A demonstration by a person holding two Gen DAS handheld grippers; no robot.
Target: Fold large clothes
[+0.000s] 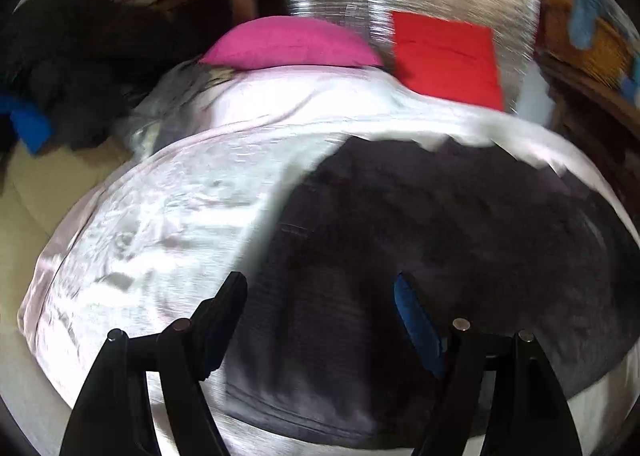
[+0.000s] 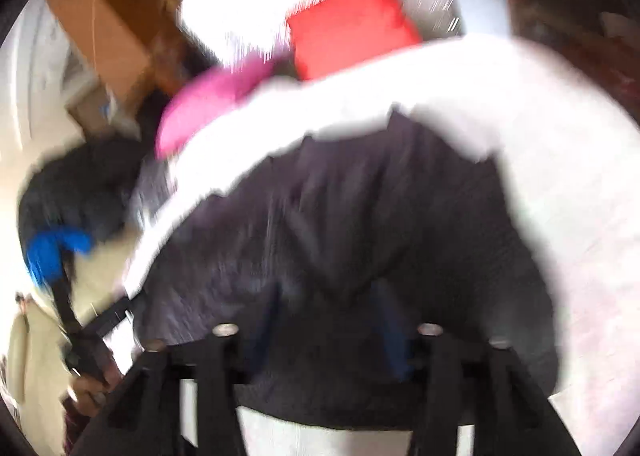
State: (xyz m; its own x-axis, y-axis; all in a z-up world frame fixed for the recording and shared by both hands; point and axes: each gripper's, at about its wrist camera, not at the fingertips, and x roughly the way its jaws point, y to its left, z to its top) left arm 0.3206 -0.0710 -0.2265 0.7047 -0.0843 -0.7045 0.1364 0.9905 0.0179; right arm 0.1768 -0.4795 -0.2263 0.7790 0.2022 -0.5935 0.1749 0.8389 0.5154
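Dark grey garment (image 1: 420, 224) lies spread on the pale bedsheet (image 1: 160, 208), your left gripper (image 1: 320, 288) hovering released above it, your right gripper (image 2: 328, 316) blurred, seemingly parted with cloth bunched between its fingers.

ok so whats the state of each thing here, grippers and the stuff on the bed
left gripper: open, empty, over the dark garment
right gripper: too blurred to tell; dark cloth lies between its fingers
dark garment: spread on the bed, not folded small yet
white bed cover: spread out, wrinkled
pink pillow: lying at the head of the bed
red pillow: propped beside the pink one
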